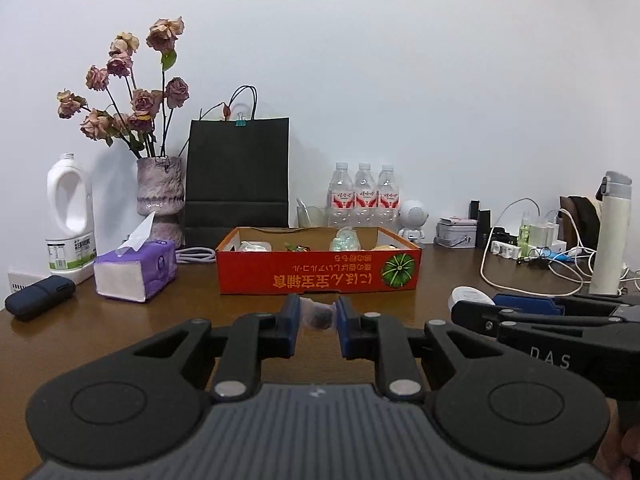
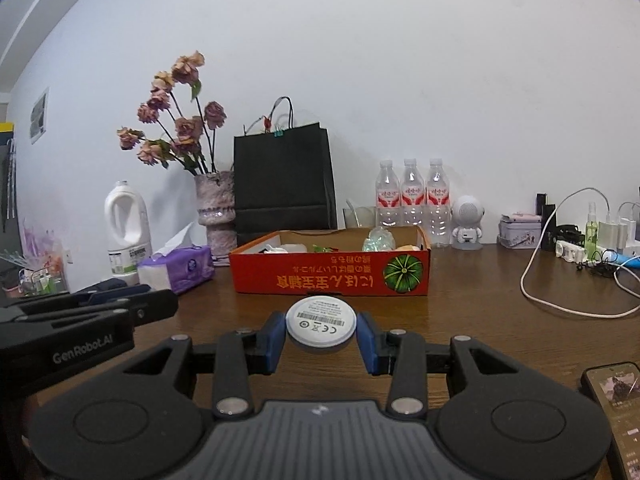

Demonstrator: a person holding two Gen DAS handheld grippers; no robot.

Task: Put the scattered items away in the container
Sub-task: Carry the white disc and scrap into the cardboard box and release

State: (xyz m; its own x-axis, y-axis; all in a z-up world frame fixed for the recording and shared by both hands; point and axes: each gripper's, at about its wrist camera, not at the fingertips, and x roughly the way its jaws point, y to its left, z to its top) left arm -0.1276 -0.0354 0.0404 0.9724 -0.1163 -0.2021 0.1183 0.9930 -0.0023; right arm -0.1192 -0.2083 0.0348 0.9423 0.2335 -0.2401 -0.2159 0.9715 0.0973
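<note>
Red cardboard box (image 1: 318,276) sits mid-table on the brown wooden table (image 1: 160,320), open top, pumpkin print and upside-down text on its front wall. Inside: a white wad at left, something green and red in the middle, a clear greenish wrapped lump (image 1: 345,239), a yellowish item at right.

Right gripper (image 2: 321,332) in front of the box, blue pads clamped on a round white disc (image 2: 321,322), label face up, held above the table. Left gripper (image 1: 318,317) also short of the box, pads pressed on a small translucent crumpled item (image 1: 318,314) with a dark purplish part; can't tell what it is.

Left of box: purple tissue pack (image 1: 136,270), dark blue case (image 1: 39,297), white jug (image 1: 70,216), vase of dried roses (image 1: 160,196). Behind the box: black paper bag (image 1: 238,176), three water bottles (image 1: 363,192), a small white robot-shaped figure (image 1: 414,218). Right: a tin (image 1: 456,232), a power strip with white cables (image 1: 532,252), a white tumbler (image 1: 610,236). A phone (image 2: 616,396) lies at the near right edge of the right wrist view.
</note>
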